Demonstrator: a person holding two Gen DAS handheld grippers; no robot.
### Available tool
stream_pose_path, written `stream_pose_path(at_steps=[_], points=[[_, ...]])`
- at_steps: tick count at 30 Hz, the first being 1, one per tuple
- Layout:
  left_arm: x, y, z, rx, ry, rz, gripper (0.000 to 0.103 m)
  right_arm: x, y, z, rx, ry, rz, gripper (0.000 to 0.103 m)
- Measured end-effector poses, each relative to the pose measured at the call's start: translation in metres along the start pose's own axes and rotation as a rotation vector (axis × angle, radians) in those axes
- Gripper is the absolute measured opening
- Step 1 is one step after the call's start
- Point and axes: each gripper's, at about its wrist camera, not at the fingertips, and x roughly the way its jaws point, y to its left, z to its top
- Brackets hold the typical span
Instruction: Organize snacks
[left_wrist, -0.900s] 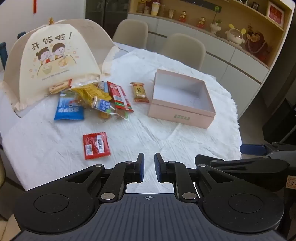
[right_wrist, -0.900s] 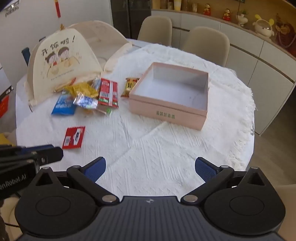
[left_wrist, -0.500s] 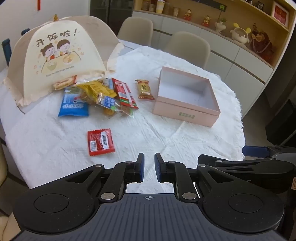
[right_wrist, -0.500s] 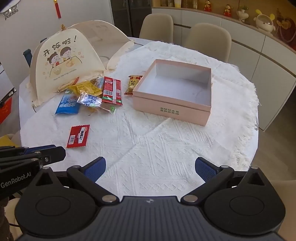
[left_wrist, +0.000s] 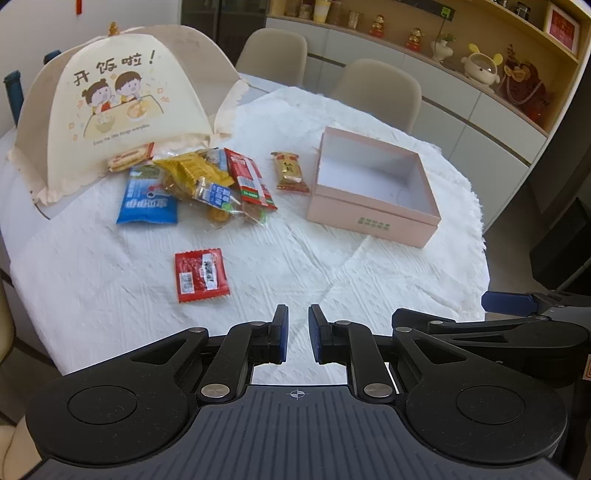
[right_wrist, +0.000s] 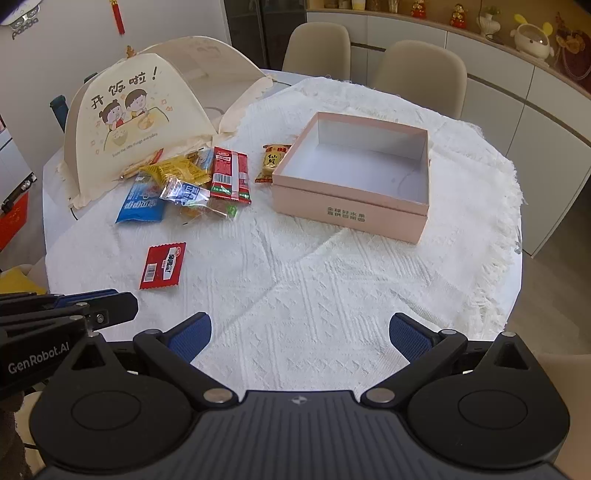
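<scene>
An empty pink box (left_wrist: 373, 218) (right_wrist: 351, 214) stands open on the white tablecloth. Left of it lies a pile of snack packets (left_wrist: 207, 181) (right_wrist: 192, 181): a blue packet (left_wrist: 147, 201), yellow ones, a long red packet (right_wrist: 231, 173), and a gold-and-red one (left_wrist: 290, 171) beside the box. A flat red sachet (left_wrist: 201, 275) (right_wrist: 162, 266) lies apart, nearer me. My left gripper (left_wrist: 298, 332) is nearly shut and empty, above the table's near edge. My right gripper (right_wrist: 299, 332) is wide open and empty, also at the near edge.
A cream folding food cover (left_wrist: 110, 110) (right_wrist: 136, 110) with a cartoon print stands behind the snacks at the far left. Beige chairs (right_wrist: 417, 70) stand behind the round table. A cabinet with ornaments (left_wrist: 480, 70) runs along the back right.
Both grippers have moved a little forward and to the left over the table's near edge, so the scene sits slightly lower and to the right. Jaws have not changed.
</scene>
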Motion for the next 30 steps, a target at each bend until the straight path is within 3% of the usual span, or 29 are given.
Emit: stream_pose_path(at_steps=[30], points=[[-0.0011,-0.0004,-0.0058,-0.012,0.015,-0.001,0.016,-0.003,0.0028,-0.0045,-0.003,0.009,0.006,0.103]])
